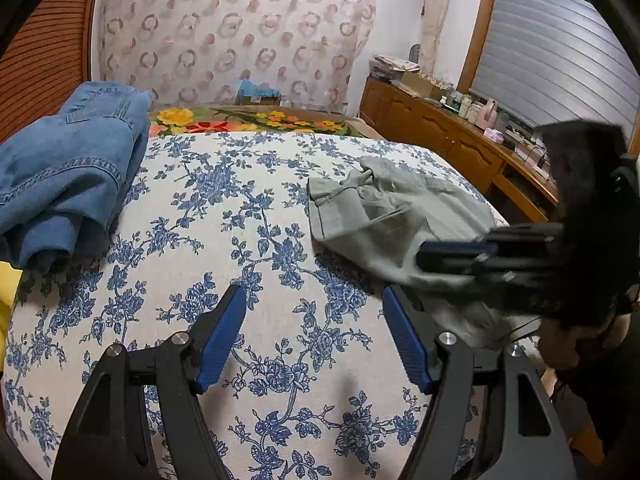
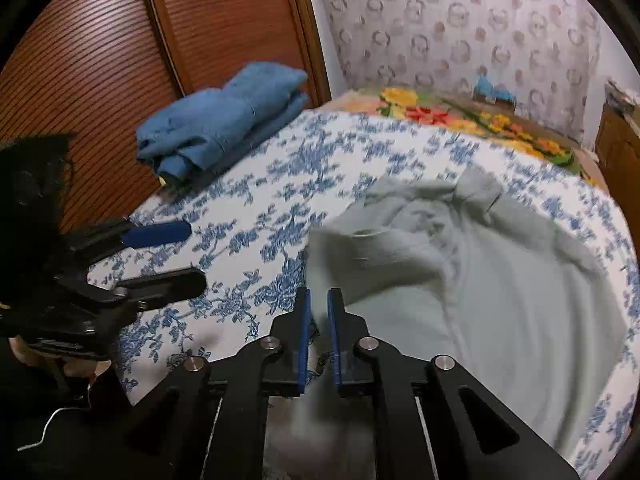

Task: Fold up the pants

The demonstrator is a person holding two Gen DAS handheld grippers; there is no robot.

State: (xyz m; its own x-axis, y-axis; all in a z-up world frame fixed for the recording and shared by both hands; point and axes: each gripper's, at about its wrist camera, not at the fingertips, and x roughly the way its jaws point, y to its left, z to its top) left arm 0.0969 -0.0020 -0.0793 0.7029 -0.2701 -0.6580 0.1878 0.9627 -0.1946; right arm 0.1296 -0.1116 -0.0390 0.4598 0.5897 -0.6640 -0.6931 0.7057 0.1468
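Observation:
Grey-green pants [image 1: 384, 216] lie crumpled on the blue-flowered bedspread [image 1: 240, 240], at the right in the left wrist view and filling the right half of the right wrist view [image 2: 460, 272]. My right gripper [image 2: 318, 300] is shut on the near edge of the pants, cloth pinched between its blue pads; it also shows from the side in the left wrist view [image 1: 424, 258]. My left gripper [image 1: 314, 296] is open and empty above bare bedspread, left of the pants; it shows in the right wrist view [image 2: 196, 254].
Folded blue jeans [image 1: 68, 168] lie at the bed's far left, also in the right wrist view [image 2: 224, 116]. A flowered blanket [image 1: 256, 118] lies at the head of the bed. A wooden dresser [image 1: 448, 132] with clutter stands at the right. Slatted wooden doors [image 2: 100, 60] stand at the left.

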